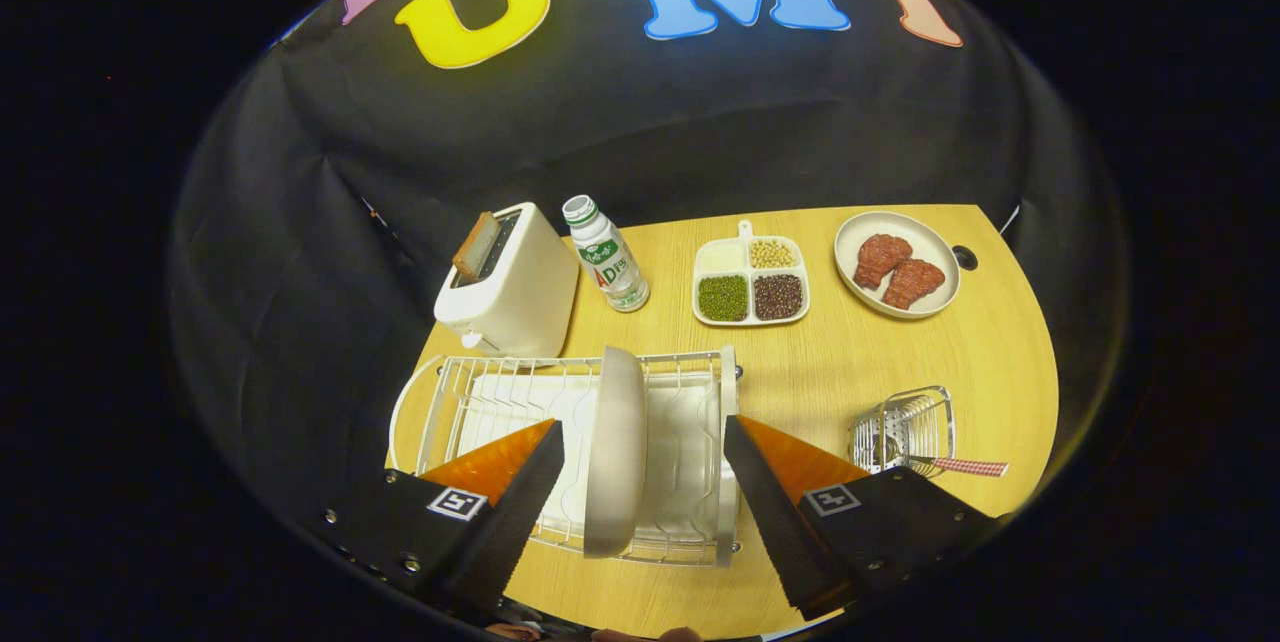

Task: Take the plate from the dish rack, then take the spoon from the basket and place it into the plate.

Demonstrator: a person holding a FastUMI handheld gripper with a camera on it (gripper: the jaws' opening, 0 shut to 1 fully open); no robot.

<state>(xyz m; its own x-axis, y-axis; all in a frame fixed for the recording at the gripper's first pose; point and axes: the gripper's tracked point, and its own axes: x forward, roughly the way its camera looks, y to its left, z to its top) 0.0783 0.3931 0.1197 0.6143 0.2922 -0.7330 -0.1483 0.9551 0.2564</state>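
**Jaws spread around racked plate**

On the wooden worktop (850, 372), a toaster (510, 287) and bottle (607, 254) stand far left. Nearer, the plate (615, 452) stands on edge in the dish rack (480, 392), between the gripper (640, 442) jaws, which are apart and not touching it. Right, the spoon (945, 465) rests in the wire basket (905, 427).

Spoon (935, 463) bowl hidden inside basket (903, 429); plate (615, 452) hides part of dish rack (480, 392).
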